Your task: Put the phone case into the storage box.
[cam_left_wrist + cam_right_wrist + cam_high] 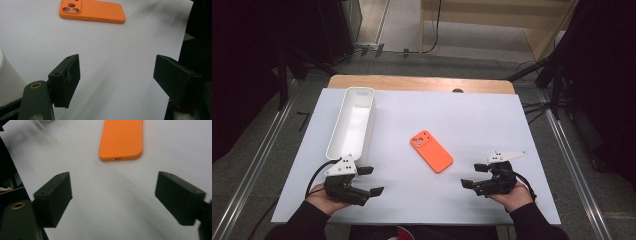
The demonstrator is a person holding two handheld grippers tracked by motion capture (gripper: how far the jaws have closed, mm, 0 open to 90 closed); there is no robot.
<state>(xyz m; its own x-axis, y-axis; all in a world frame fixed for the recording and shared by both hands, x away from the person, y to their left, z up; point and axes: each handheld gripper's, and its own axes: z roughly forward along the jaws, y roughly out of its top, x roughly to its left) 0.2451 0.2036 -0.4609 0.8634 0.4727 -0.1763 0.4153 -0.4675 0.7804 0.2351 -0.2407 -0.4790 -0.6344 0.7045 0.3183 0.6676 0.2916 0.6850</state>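
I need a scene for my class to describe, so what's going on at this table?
A person sits at a white table with tongs in each hand. The left tongs and the right tongs both rest open near the front edge, holding nothing. Between them, farther in, an orange phone case lies flat, camera holes up, untouched. A long white tray stands beyond the left tongs.

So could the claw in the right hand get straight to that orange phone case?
Probably yes: the right claw stands open, facing the orange phone case, with bare white table cover between them and nothing in the way.
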